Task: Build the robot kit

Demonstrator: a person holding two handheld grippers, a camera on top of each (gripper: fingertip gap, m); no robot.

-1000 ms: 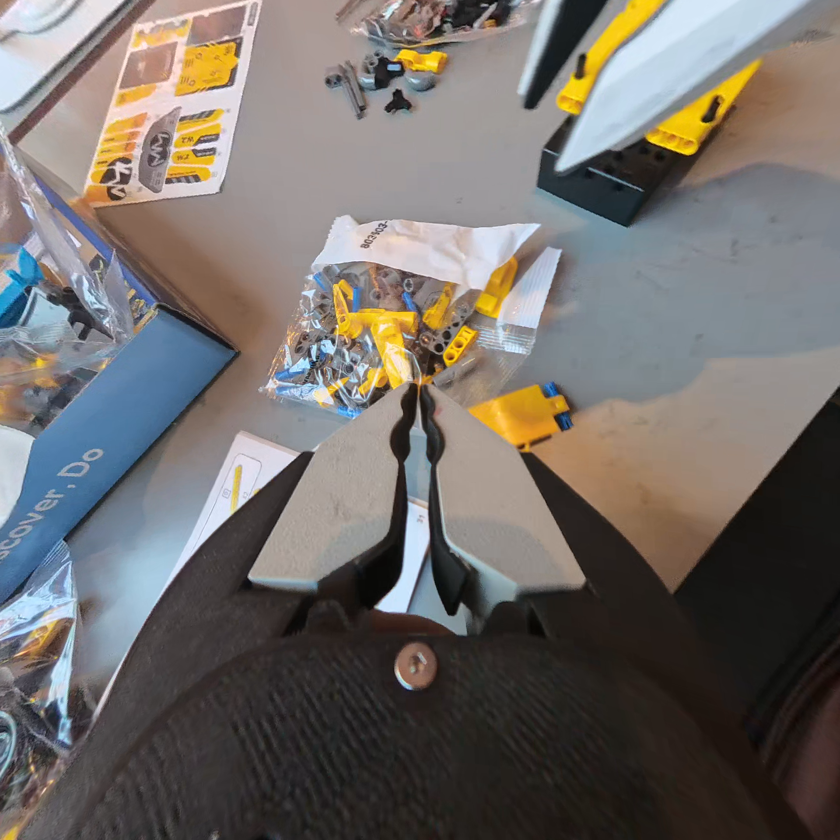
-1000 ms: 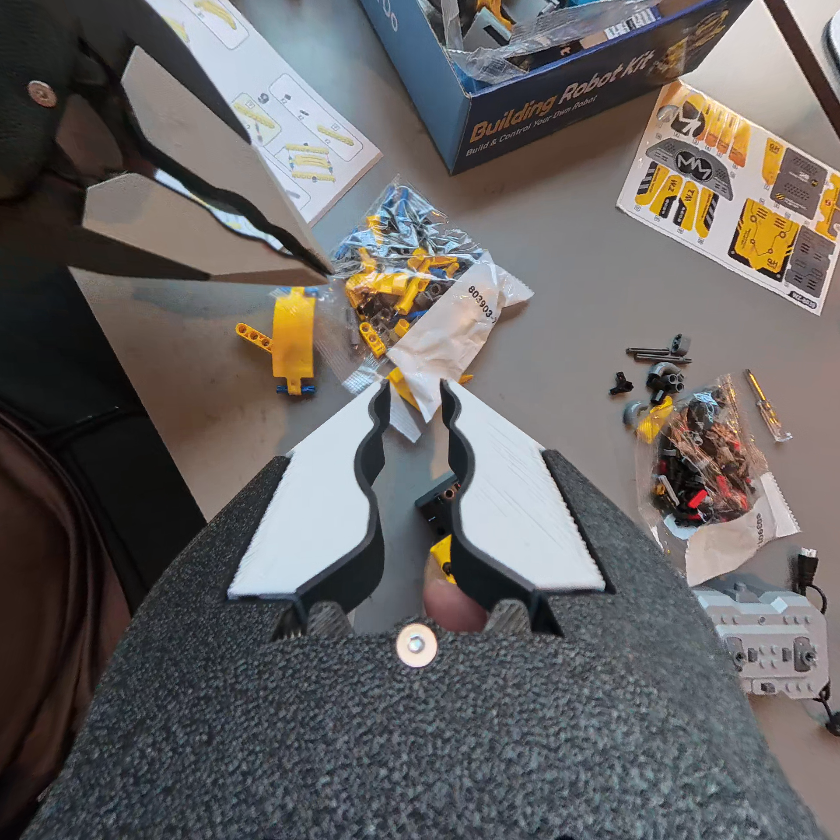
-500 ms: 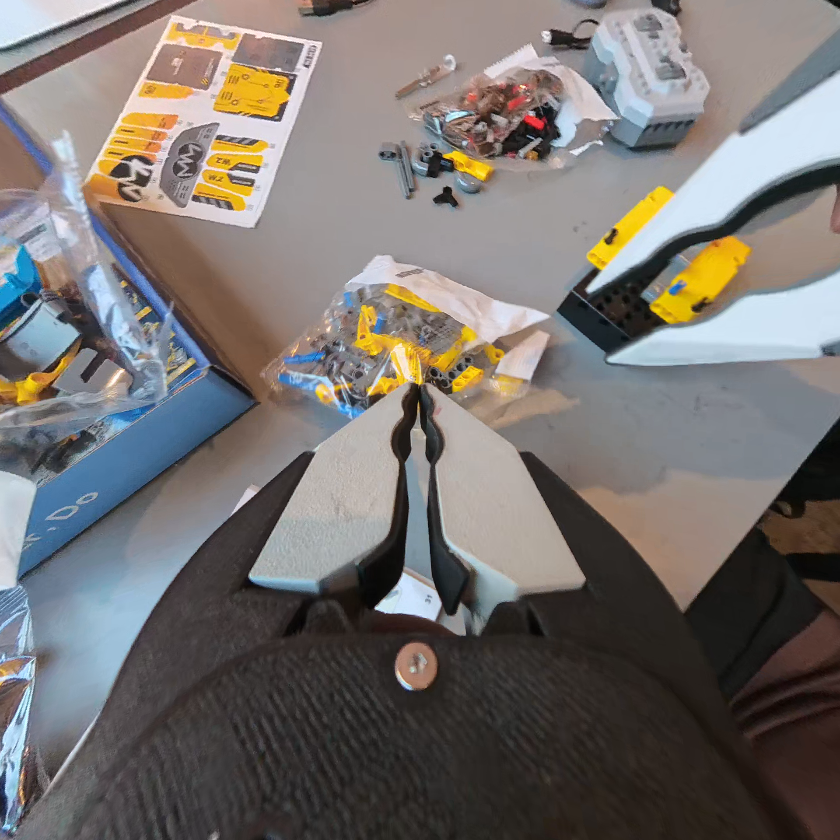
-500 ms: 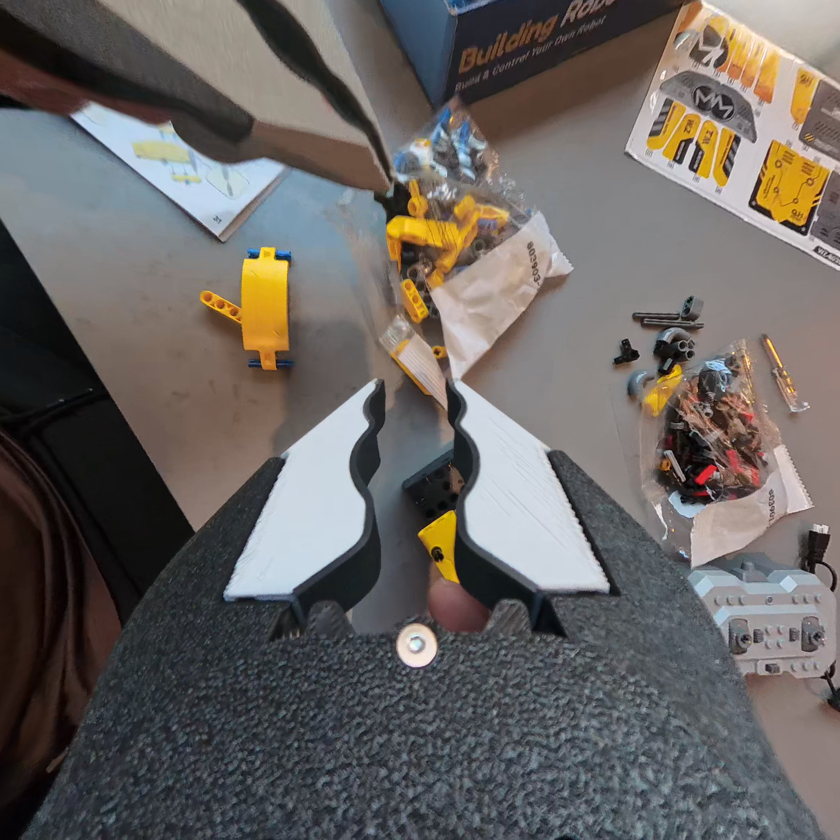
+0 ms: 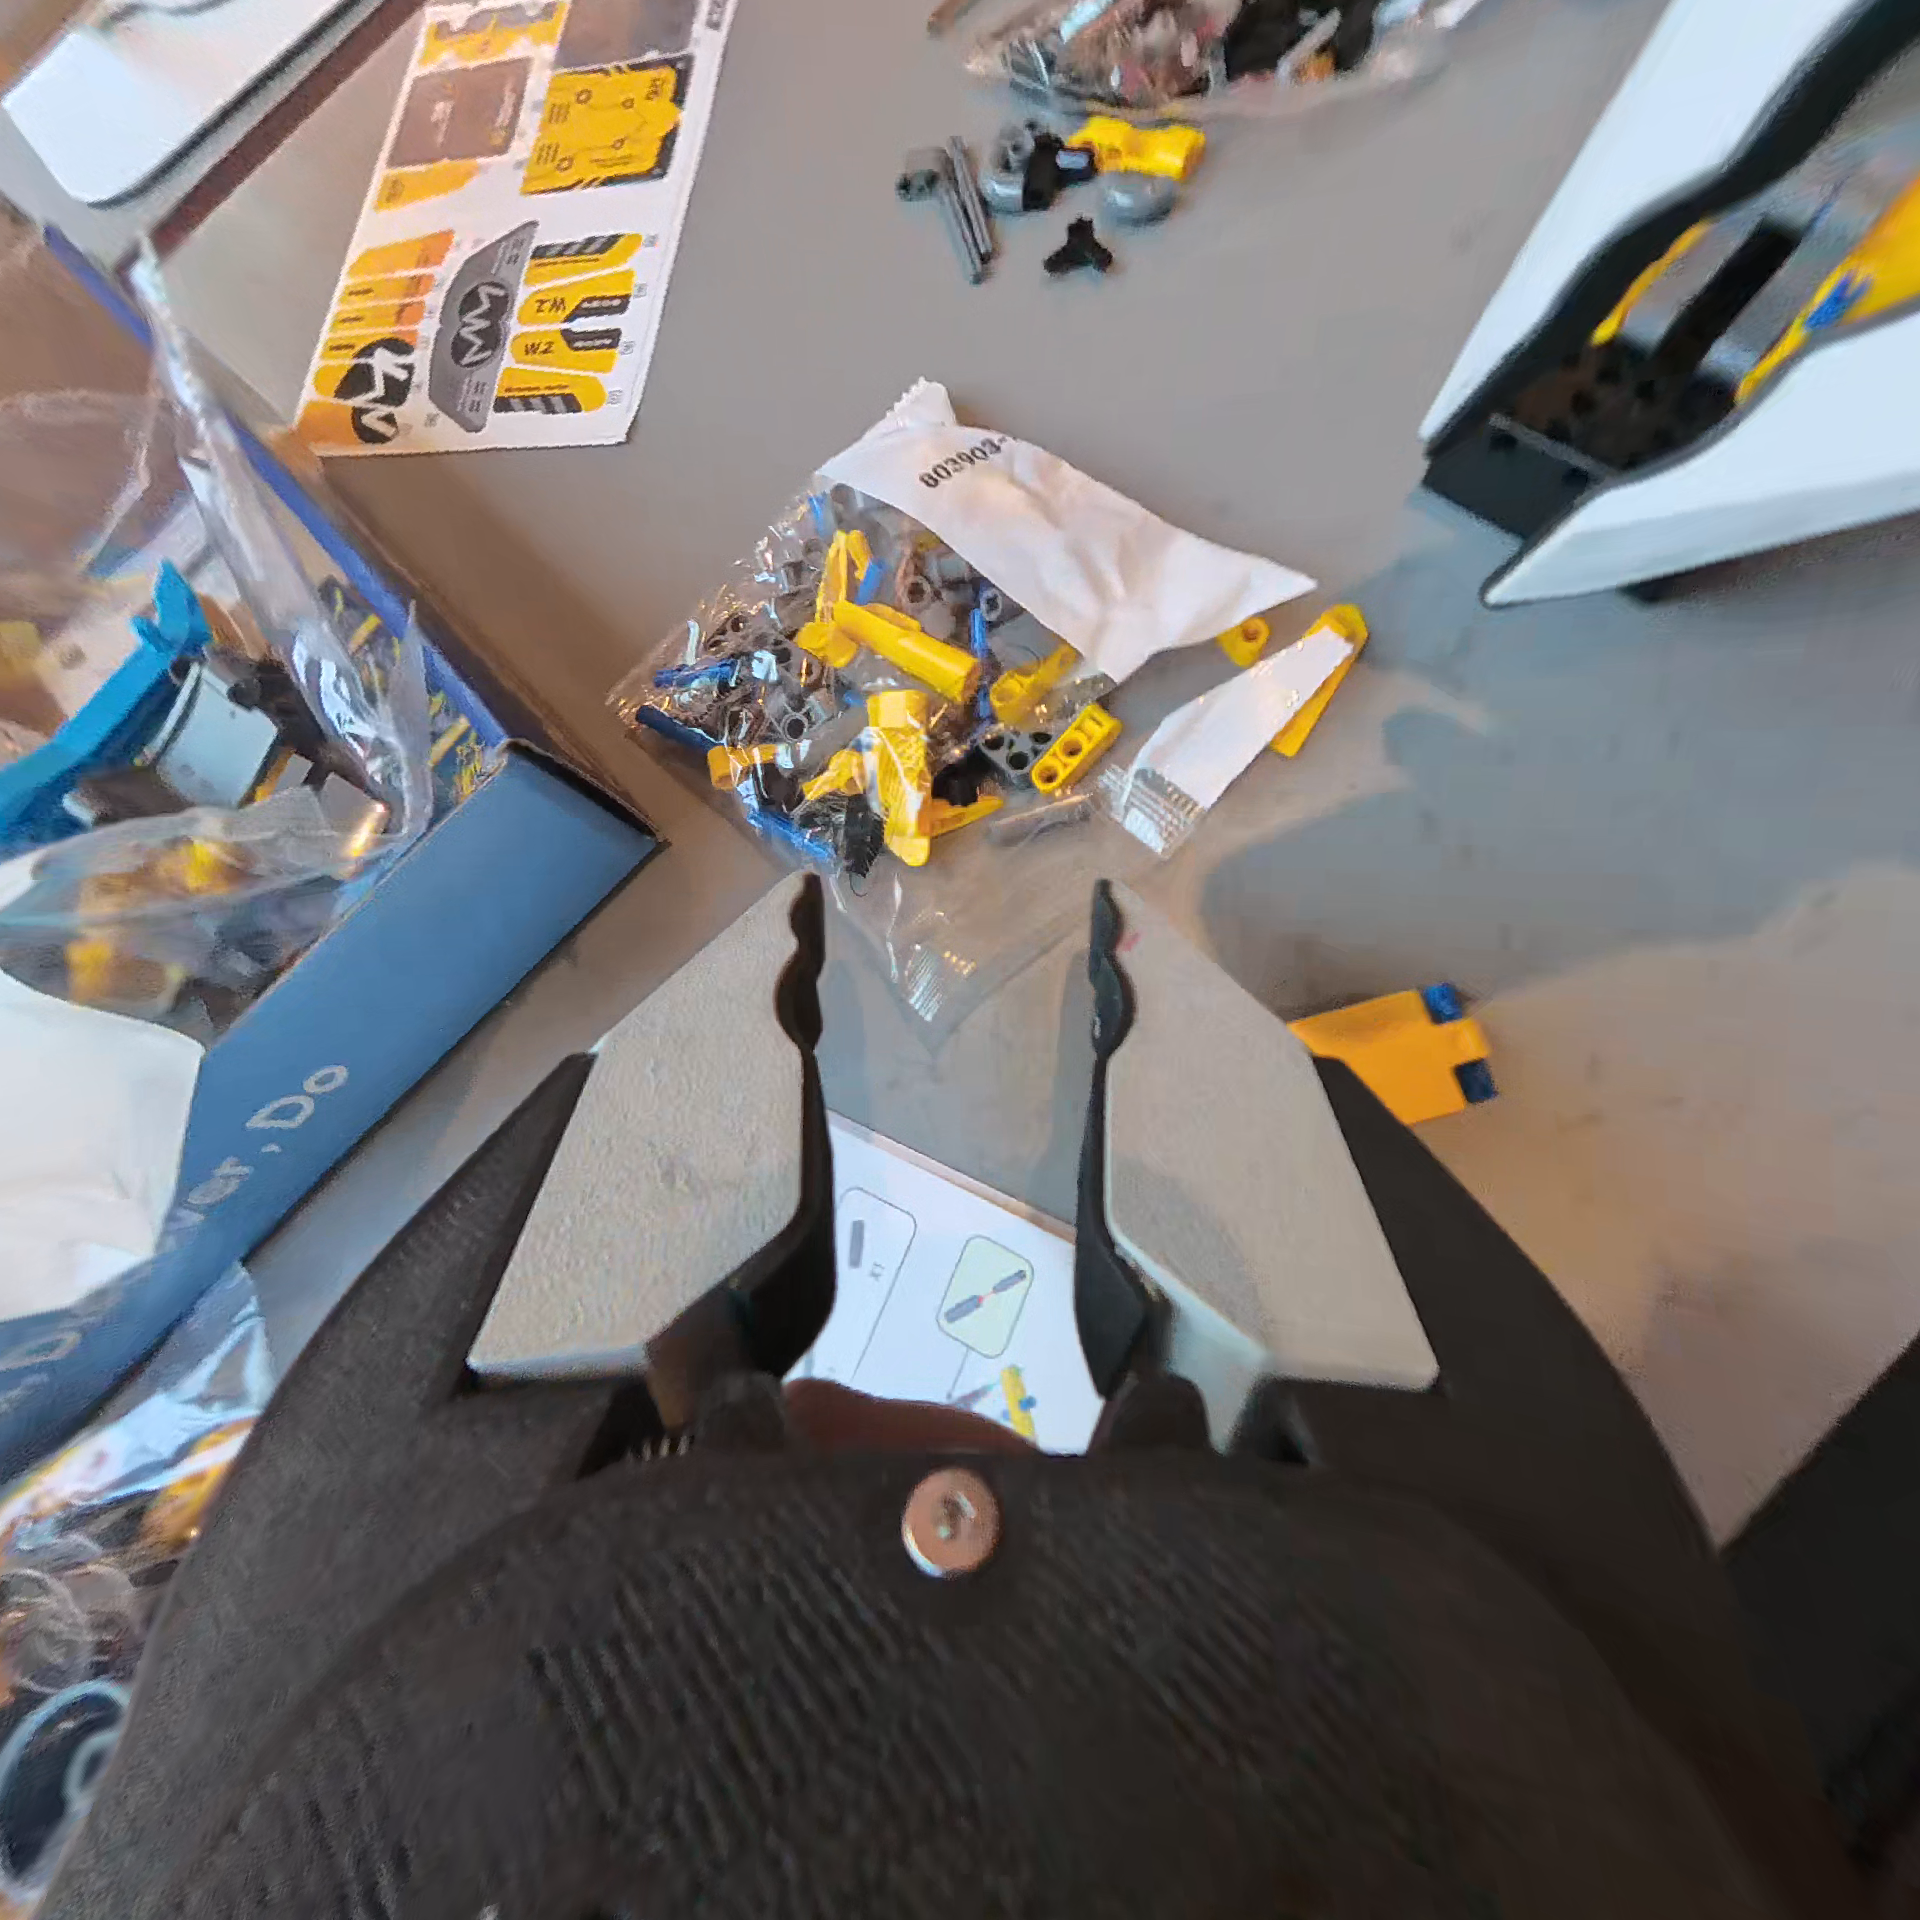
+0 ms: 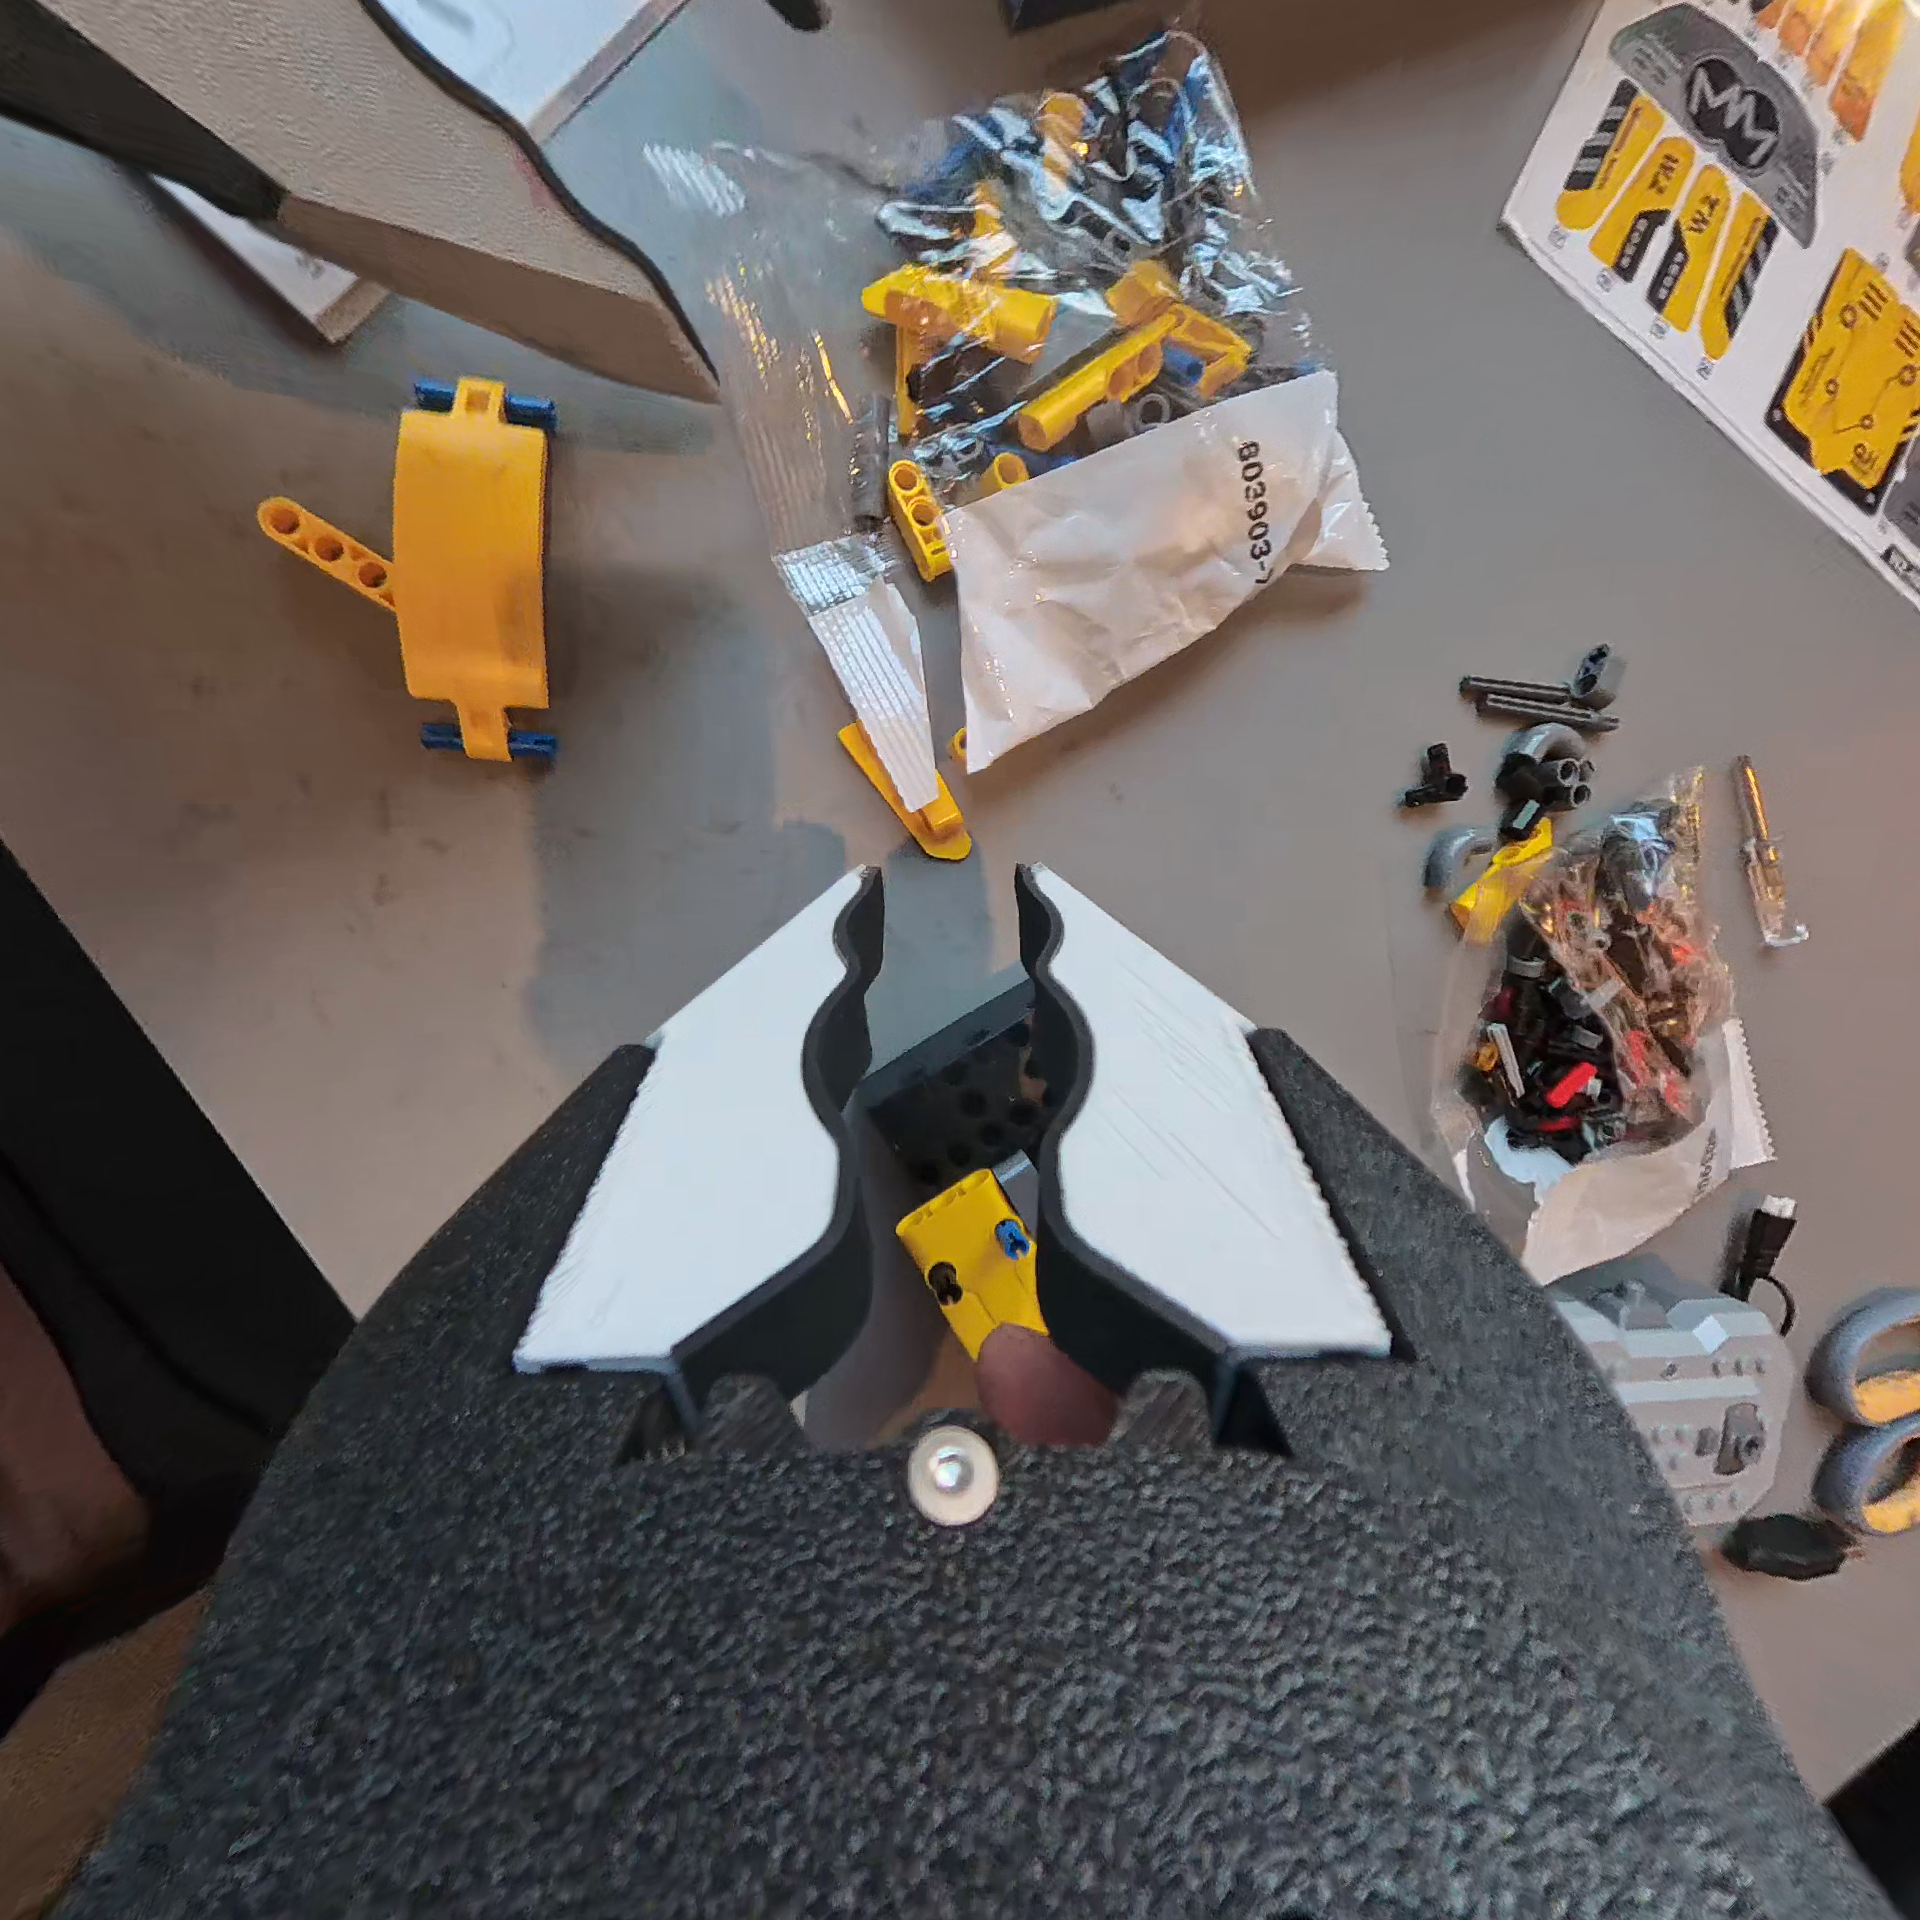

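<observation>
My left gripper (image 5: 956, 904) is open and empty, its jaws standing on either side of the clear edge of a plastic bag of yellow, blue and grey building parts (image 5: 883, 707). The bag lies flat on the grey table and also shows in the right wrist view (image 6: 1070, 343). My right gripper (image 6: 948, 883) is closed around a black holed block (image 6: 956, 1101) with yellow pieces (image 6: 971, 1268) on it, deep between its jaws. In the left wrist view the block (image 5: 1621, 405) sits between the white fingers (image 5: 1714, 520) on the table.
A yellow curved panel (image 6: 473, 561) lies left of the bag. A blue box (image 5: 416, 987), sticker sheet (image 5: 520, 239) and instruction booklet (image 5: 935, 1278) surround it. A second parts bag (image 6: 1590, 1018), loose small parts (image 6: 1538, 769) and a grey motor unit (image 6: 1683, 1392) lie to the right. The grey motor unit (image 6: 1683, 1392) is about 25 centimeters from my right fingertips and 30 centimeters from my left.
My left gripper was shut on the bag's edge and had raised it; it has opened and the bag lies flat again. The right gripper stays on the block.
</observation>
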